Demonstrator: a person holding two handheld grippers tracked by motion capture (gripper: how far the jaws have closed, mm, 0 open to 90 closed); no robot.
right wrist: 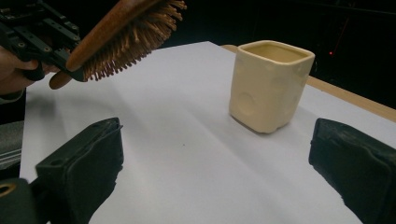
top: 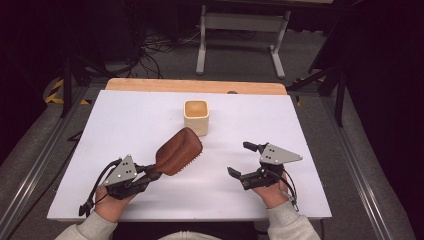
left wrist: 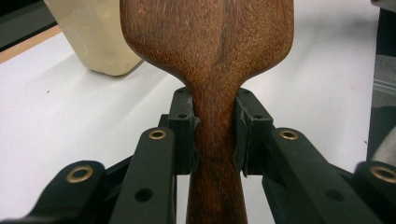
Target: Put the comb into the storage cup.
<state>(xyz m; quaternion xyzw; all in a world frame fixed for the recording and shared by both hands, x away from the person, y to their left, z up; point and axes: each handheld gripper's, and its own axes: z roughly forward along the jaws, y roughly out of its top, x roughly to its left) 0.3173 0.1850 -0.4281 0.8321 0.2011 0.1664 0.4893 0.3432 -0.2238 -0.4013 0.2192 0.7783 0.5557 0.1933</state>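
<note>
From above, the left gripper (top: 150, 175) clamps the handle of a wooden hairbrush (top: 178, 151) at the near left of the white surface (top: 125, 115), its head raised toward a cream cup (top: 196, 117) farther back, while the right gripper (top: 243, 160) sits wide apart, holding nothing. The left gripper view shows both jaws pressed against the brush neck; the right gripper view shows its jaws spread, the cup ahead on the surface and the brush lifted at far left

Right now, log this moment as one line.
left gripper: shut on brush, lifted | right gripper: open, empty | cup: upright on table
</note>
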